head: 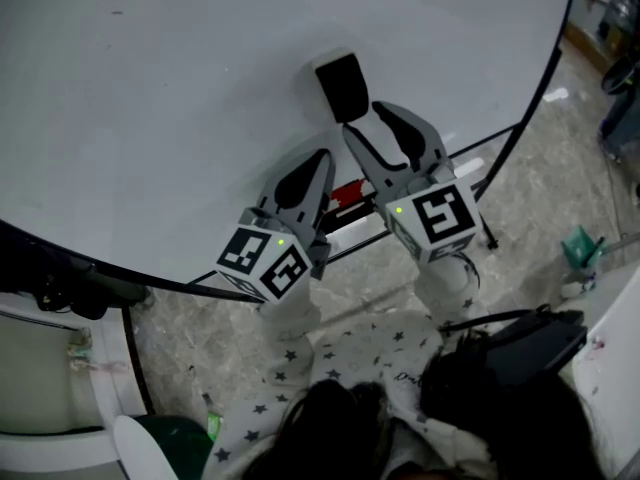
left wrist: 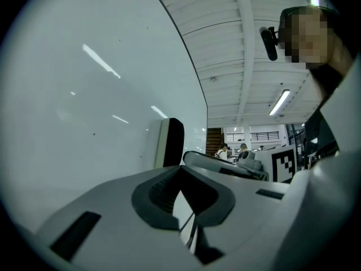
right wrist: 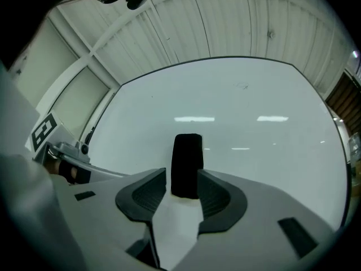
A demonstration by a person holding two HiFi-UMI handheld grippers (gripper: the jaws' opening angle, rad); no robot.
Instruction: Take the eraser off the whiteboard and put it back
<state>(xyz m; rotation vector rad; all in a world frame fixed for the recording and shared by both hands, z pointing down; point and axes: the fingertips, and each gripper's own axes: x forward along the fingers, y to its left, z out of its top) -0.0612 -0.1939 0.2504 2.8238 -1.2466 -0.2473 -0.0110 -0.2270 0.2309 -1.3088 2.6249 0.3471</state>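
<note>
The black eraser (head: pixel 342 86) sticks upright on the whiteboard (head: pixel 150 88). My right gripper (head: pixel 370 120) points at the board just below it, and the eraser's lower end reaches in between the fingertips. In the right gripper view the eraser (right wrist: pixel 186 162) stands between the two pads of the right gripper (right wrist: pixel 185 182); a thin strip of board shows beside the left pad, so the jaws are open. My left gripper (head: pixel 318 158) hovers lower left of the eraser, shut on nothing. In the left gripper view the eraser (left wrist: pixel 172 143) shows edge-on beyond the left gripper (left wrist: pixel 180 171).
A red object (head: pixel 350 193) lies on the tray under the board. The board's black stand leg (head: pixel 488 230) reaches onto the marble floor. A green dustpan (head: pixel 580 248) stands at the right, and a black bag (head: pixel 520 353) hangs by my body.
</note>
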